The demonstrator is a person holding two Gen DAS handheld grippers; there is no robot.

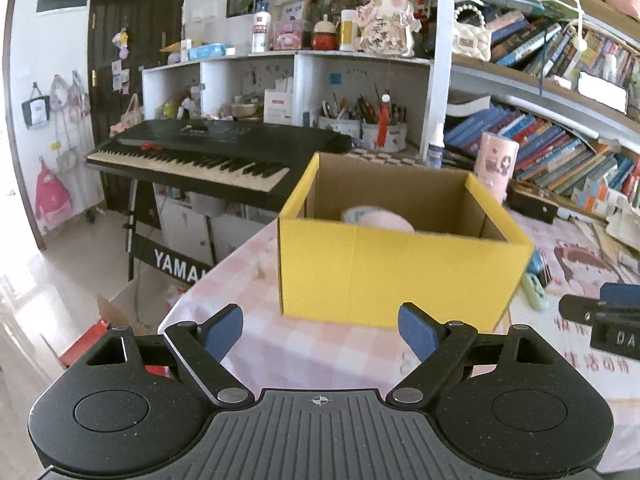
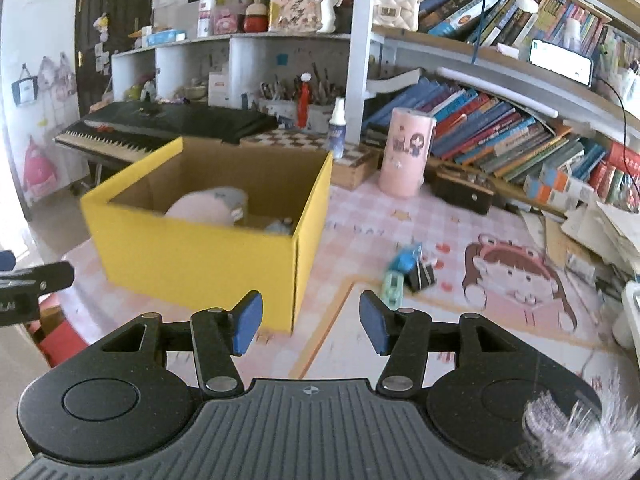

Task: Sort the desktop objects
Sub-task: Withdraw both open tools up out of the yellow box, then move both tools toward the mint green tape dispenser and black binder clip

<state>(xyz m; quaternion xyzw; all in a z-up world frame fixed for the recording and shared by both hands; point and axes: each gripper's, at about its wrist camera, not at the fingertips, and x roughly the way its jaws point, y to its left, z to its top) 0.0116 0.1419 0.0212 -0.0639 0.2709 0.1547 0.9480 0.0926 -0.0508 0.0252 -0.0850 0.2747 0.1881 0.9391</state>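
A: Where did the box (image 1: pixel 396 272) stand?

B: On the pink checked worktop (image 1: pixel 320 344), straight ahead at twelve o'clock from the left tool (image 1: pixel 320 330). From the right tool (image 2: pixel 311 322) it sat at about ten o'clock. It was yellow outside, plain brown inside, and open on top.

A: Anything in it?

B: A pale pink plush (image 2: pixel 208 208) lay inside, its top just showing over the near wall in the left view. In the right view something small and greyish lay beside it by the right wall; I could not tell what it was.

A: And loose things outside?

B: A small cluster on the worktop at about one o'clock from the right tool: a blue toy (image 2: pixel 406 260), a black clip (image 2: pixel 422 276) touching it, and a mint-green piece (image 2: pixel 394 288) just beside both. They were blurred. All three lay to the right of the box, apart from it.

A: The tools themselves?

B: The left tool's jaws stood wide apart with nothing between them. The right tool's jaws were narrower but also apart, gripping nothing. Each tool's tip showed at the edge of the other's view.

A: What lay behind?

B: A pink canister (image 2: pixel 406 152) stood upright past the box, with a keyboard (image 1: pixel 208 156) at eleven o'clock.
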